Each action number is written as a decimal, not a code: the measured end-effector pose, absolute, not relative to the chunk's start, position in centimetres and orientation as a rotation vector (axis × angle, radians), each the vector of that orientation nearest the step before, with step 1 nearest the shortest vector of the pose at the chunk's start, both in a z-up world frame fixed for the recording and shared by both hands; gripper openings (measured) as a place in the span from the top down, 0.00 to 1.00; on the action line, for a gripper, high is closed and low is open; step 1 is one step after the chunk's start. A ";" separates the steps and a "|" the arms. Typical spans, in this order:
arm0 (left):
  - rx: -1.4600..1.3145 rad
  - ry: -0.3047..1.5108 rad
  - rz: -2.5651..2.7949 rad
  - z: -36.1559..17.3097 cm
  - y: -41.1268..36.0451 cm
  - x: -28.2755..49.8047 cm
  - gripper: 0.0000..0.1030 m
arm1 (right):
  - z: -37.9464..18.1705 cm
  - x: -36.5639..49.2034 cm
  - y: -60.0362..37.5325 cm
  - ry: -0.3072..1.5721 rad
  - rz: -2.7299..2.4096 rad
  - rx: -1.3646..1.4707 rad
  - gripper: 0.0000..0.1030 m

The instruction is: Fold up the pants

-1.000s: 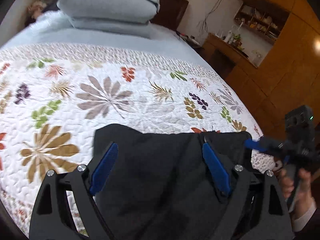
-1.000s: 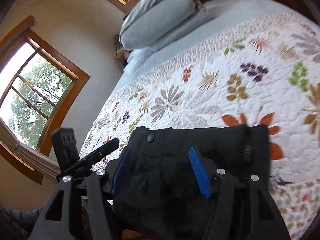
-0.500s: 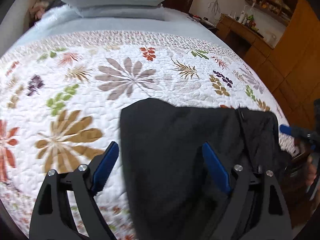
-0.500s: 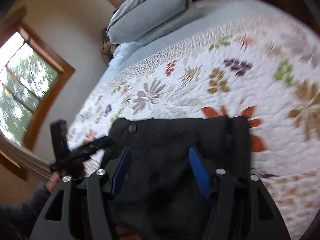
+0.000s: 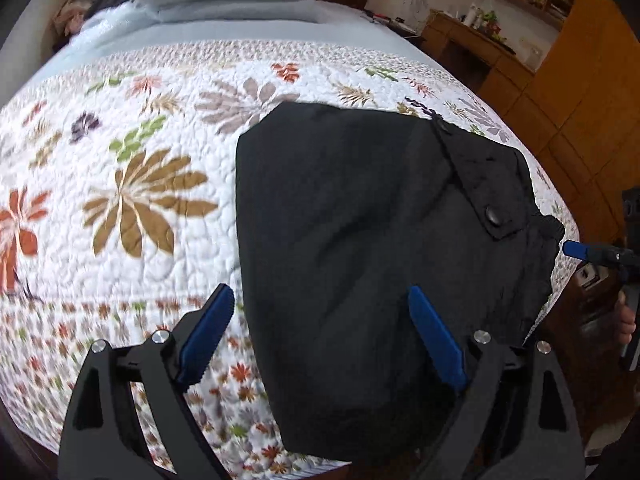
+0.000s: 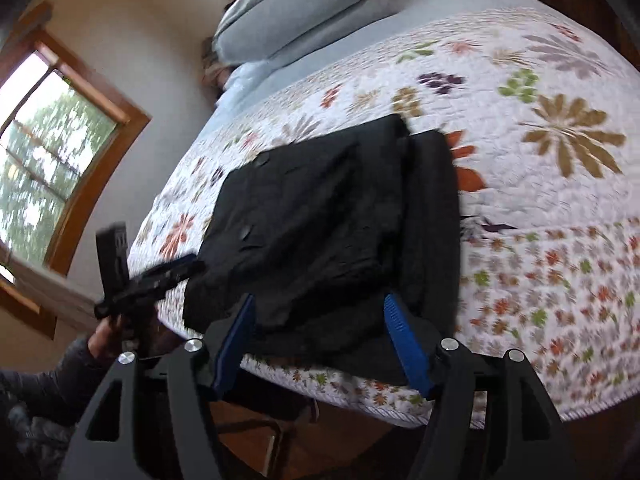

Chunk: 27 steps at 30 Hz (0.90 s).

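Pants (image 5: 360, 216): black matte cloth, folded rectangle on puffy quilt (image 5: 132, 184).

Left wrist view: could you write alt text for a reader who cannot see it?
Folded black pants lie on a floral quilt near the bed's edge, snap button showing. The left gripper hangs over them, jaws open and empty; the right gripper pokes in beside the pants.

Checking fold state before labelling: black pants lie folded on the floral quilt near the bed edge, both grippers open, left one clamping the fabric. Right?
One thing is wrong: the left gripper clamps nothing. Its jaws stand open above the black folded pants, as the left wrist view shows. The rest holds: pants on the floral quilt near the bed edge, right gripper open.
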<state>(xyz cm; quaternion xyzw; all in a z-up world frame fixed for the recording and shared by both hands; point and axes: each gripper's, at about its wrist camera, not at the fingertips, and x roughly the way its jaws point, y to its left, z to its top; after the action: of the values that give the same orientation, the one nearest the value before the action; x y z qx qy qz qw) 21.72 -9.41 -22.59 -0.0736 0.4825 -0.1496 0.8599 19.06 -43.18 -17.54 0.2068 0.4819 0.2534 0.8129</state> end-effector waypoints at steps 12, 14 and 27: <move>-0.309 1.181 -0.355 -25.4 -7.9 23.9 0.08 | -20.6 24.9 -43.4 1.225 0.404 0.504 0.12; -0.307 1.194 -0.345 -25.8 -8.0 24.1 0.06 | -20.9 25.0 -42.4 1.257 0.431 0.461 0.12; -0.447 1.295 -0.457 -28.3 -7.6 26.6 0.05 | -26.2 27.6 -45.5 1.412 0.412 0.703 0.03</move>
<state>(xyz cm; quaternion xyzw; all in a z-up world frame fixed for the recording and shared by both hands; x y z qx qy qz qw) 26.60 -7.60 -28.29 -0.2045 0.5925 -0.2092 0.7506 27.56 -45.54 -26.22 0.3139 0.6303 0.1838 0.6859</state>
